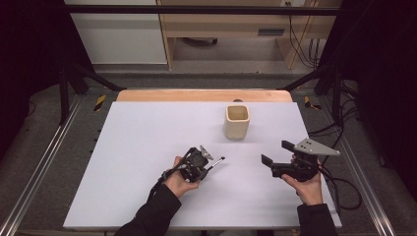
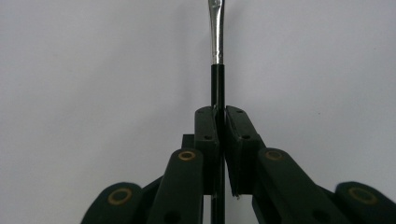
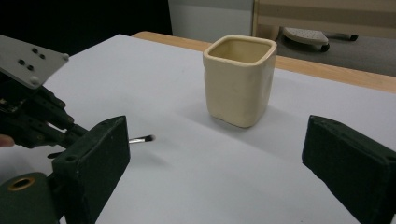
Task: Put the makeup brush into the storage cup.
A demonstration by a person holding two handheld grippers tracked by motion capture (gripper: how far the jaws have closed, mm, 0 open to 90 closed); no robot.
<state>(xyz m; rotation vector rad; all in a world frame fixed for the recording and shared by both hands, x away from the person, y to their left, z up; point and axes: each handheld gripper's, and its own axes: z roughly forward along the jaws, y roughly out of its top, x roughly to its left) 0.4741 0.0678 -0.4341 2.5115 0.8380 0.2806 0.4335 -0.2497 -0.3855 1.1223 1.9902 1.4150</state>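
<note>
While the left gripper [image 2: 218,122] has its jaws clamped on the black handle of the brush [image 2: 217,56], the metal ferrule and bristle end project beyond the fingertips above the white table [image 1: 147,147]. Right gripper [image 3: 215,154] jaws wide apart, nothing between. Cream cup [image 3: 239,79] upright nearby; contents indiscernible.

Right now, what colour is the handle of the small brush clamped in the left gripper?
Black, with a silver metal ferrule; the brush shows best in the left gripper view.
</note>
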